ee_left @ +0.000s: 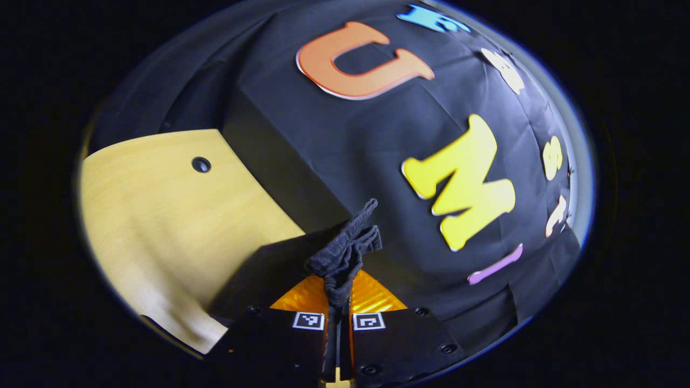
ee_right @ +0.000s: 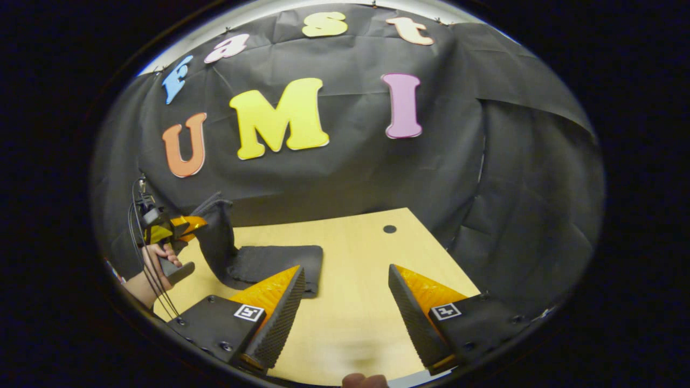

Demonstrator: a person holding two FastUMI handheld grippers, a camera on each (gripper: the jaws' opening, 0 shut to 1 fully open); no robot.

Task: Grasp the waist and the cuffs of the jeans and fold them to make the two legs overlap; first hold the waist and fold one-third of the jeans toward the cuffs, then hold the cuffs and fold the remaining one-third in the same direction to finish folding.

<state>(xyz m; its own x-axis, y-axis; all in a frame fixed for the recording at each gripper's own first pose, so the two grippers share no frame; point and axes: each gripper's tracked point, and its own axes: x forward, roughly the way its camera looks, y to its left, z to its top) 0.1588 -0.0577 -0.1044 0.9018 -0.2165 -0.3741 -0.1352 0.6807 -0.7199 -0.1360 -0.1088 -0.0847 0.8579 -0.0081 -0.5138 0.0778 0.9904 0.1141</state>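
Left gripper [ee_left: 338,302] pinches dark denim jeans [ee_right: 253,261] above the pale wooden table's [ee_right: 366,302] left edge; right gripper [ee_right: 345,302], spread, holds nothing. Thin bunched bite may slip, dropping the fold.

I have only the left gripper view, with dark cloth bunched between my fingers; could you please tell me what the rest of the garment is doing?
Observer: In the right gripper view, the dark denim jeans hang from the left gripper, their lower part lying on the pale wooden table.
Operator: Thank you; and the other gripper?
Observer: The right gripper is open above the table, holding nothing.
Operator: Is it near the jeans?
Observer: Its left finger sits close to the flat denim's edge; I cannot tell whether it touches.
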